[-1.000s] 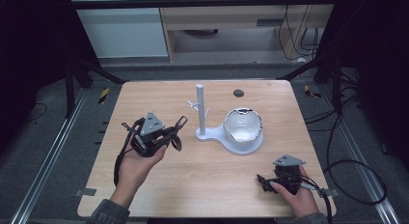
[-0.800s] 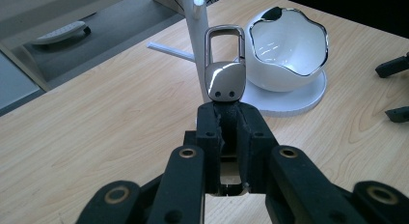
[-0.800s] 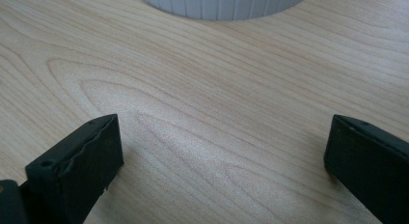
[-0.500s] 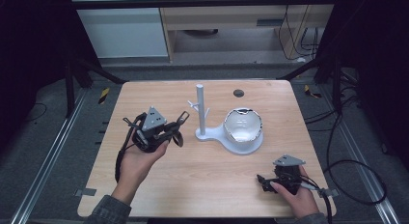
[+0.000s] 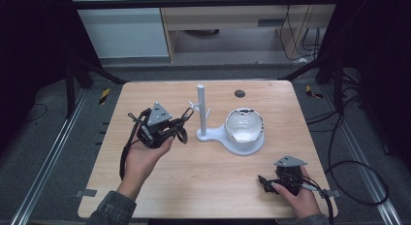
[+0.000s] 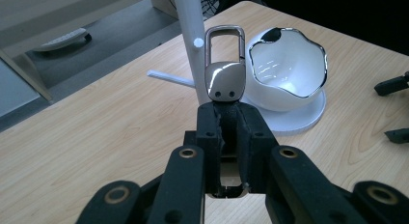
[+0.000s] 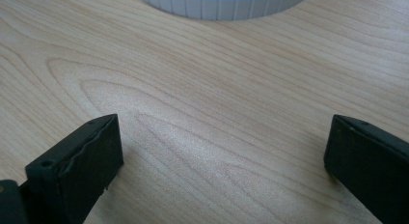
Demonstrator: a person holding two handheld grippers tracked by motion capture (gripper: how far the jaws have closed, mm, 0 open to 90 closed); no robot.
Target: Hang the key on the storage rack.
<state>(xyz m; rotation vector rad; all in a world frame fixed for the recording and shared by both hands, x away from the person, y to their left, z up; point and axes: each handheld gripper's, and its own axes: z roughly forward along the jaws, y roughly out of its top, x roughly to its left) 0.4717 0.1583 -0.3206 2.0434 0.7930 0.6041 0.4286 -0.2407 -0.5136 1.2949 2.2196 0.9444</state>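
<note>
My left gripper (image 5: 188, 116) is held above the table's left half, pointing at the white stand (image 5: 201, 111). It is shut on a silver metal clasp (image 6: 224, 81), which sticks up from the jaw tips (image 6: 225, 113) with its open loop on top. The stand's post (image 6: 190, 45) rises just behind the clasp, with a thin peg (image 6: 169, 78) sticking out to its left. A white bowl with a chrome rim (image 5: 244, 128) sits on the stand's round base (image 6: 308, 120). My right gripper (image 5: 264, 181) rests low at the front right, open (image 7: 222, 137) over bare wood.
A small dark disc (image 5: 239, 93) lies near the table's far edge. The stand's ribbed base rim (image 7: 222, 3) is just ahead of the right gripper. The right gripper's fingertips (image 6: 393, 84) appear far off in the left gripper view. Dark frame posts flank the table.
My left gripper has moved a little forward and right, bringing the clasp closer to the stand's post. The right gripper has stayed put.
</note>
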